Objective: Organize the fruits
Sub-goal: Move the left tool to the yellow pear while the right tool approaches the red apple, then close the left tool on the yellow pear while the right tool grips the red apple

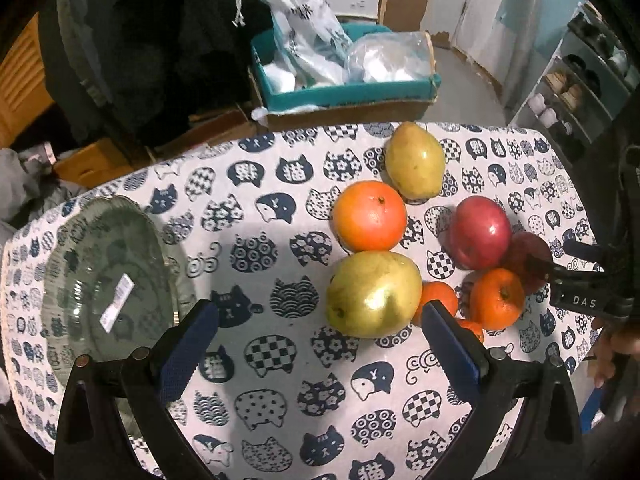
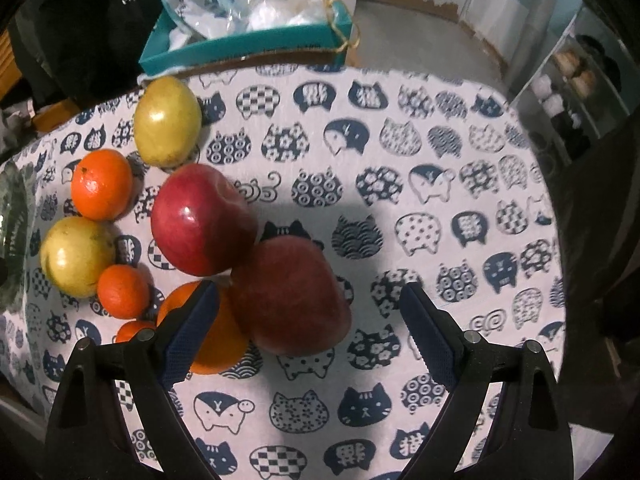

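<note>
Both grippers were spread wide and held nothing. The left gripper (image 1: 320,344) hovered over the cat-print tablecloth (image 1: 280,380), with the near pear (image 1: 374,294) just ahead of its fingertips and slightly toward its right finger. The glass bowl (image 1: 108,280) sat empty at the left end of the table, well apart from the fruit.

The fruit lay clustered on the cloth: a second pear (image 1: 416,160) at the far edge, a big orange (image 1: 370,216) between the two pears, two small tangerines (image 1: 496,298) and a red apple (image 1: 480,232) to the right. The right gripper (image 2: 308,330) was over the near apple (image 2: 292,296), which touched the far apple (image 2: 202,218) and an orange (image 2: 216,340) under the left finger.

Likely step: grasp one fruit and carry it to the bowl. To do it well, the right gripper should shift a little left so the apple is centred, drop the fingers past its widest part, and close gently. The left finger risks landing on the orange, so approach from the open side. The apple is smooth and round and could roll or nudge its neighbours.
</note>
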`<state>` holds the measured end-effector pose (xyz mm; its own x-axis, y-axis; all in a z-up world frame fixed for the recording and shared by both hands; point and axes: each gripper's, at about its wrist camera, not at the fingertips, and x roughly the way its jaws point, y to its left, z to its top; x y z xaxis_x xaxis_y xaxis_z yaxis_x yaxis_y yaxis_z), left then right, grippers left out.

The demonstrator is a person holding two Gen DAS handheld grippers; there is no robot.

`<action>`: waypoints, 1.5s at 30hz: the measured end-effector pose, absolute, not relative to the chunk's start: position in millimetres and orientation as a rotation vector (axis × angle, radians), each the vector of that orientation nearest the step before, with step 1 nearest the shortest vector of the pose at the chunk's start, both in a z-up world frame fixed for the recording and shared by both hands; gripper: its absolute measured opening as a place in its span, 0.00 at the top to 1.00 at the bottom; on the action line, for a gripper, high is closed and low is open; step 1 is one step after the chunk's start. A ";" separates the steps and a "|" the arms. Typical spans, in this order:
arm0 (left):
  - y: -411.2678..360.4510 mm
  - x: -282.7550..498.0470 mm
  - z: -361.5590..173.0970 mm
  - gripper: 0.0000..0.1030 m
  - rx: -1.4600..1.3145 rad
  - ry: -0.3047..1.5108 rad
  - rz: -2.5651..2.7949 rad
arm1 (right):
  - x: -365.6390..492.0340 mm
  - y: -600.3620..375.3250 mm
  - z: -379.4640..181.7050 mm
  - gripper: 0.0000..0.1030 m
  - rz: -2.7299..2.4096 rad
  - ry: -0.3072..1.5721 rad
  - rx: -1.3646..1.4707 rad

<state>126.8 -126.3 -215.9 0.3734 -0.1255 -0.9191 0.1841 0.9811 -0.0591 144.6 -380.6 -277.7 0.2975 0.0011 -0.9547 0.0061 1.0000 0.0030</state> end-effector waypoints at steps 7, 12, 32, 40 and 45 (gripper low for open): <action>-134.3 138.9 -235.3 0.01 0.031 1.211 -0.208 | 150.4 -387.5 -293.3 0.12 0.011 1.300 0.075; -140.5 144.9 -243.0 0.01 0.009 1.230 -0.226 | 153.3 -395.2 -300.6 0.14 0.032 1.321 0.166; -156.2 155.8 -277.4 0.06 -0.004 1.316 -0.265 | 170.7 -396.0 -304.0 0.32 -0.021 1.313 0.095; -158.7 156.1 -285.9 0.19 -0.039 1.343 -0.313 | 181.4 -389.3 -325.8 0.33 -0.038 1.362 0.111; -160.4 155.3 -284.3 0.24 -0.034 1.337 -0.326 | 178.0 -389.7 -328.0 0.33 -0.051 1.376 0.123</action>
<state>155.3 -160.4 -284.3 0.1935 -0.2517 -0.9483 0.2130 0.9542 -0.2099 178.0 -389.7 -328.0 0.1940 0.0358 -0.9803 0.1078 0.9925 0.0576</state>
